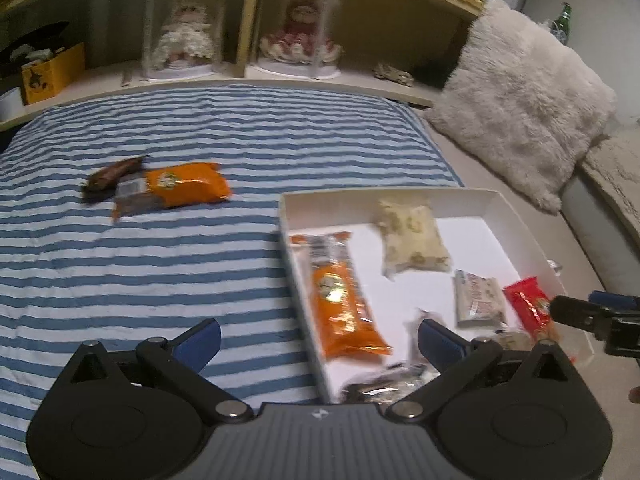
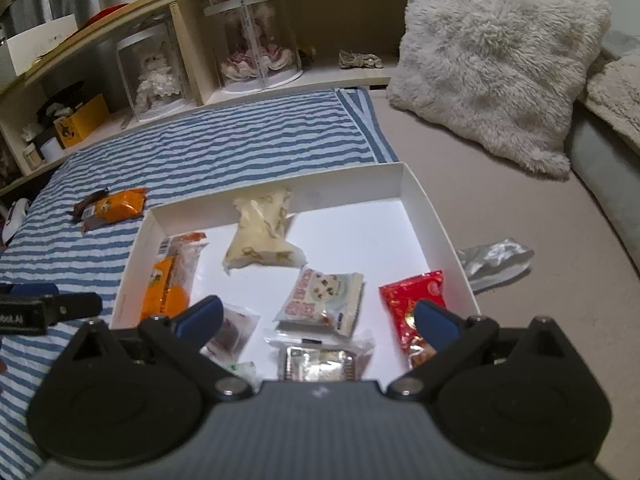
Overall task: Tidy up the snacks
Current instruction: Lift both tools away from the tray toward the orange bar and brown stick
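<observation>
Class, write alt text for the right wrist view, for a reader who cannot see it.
The open right gripper hovers over a shallow white cardboard box holding wrapped snacks, including a red foil packet and a long orange packet. Another orange snack packet lies outside on the blue-striped bedspread.

Clear-wrapped snack [image 2: 318, 364] partly behind the right tool's body; dark packet [image 1: 380, 386] blurred, contents unreadable.

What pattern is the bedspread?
Blue and white stripes on the bedspread; clearest in the left wrist view.
</observation>
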`<state>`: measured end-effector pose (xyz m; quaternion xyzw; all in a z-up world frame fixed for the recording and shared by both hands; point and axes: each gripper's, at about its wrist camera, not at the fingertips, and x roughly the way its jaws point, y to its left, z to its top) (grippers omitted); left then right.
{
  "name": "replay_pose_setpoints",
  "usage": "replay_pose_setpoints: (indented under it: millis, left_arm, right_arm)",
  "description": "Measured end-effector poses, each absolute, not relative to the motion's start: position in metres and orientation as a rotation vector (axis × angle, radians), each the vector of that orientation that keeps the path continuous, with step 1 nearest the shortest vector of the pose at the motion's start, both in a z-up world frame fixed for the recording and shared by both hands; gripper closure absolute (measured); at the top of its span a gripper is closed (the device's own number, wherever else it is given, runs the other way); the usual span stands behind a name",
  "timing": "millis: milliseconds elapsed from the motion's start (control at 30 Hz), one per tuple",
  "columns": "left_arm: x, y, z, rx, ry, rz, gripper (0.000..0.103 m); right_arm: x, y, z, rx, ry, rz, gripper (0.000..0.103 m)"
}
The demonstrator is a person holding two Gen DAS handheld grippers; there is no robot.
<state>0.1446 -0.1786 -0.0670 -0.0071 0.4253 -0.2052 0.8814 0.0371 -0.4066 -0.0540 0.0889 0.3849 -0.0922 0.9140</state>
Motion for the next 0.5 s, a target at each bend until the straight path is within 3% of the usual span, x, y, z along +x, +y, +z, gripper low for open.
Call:
replay_pose_setpoints:
  millis: [500]
  left_arm:
    - [0.185, -0.084, -0.064, -0.069, 0.81, -0.309, 0.0]
  right_arm:
    - [0.076, -0.349, -0.058, 0.108, 0.711, -0.108, 0.001]
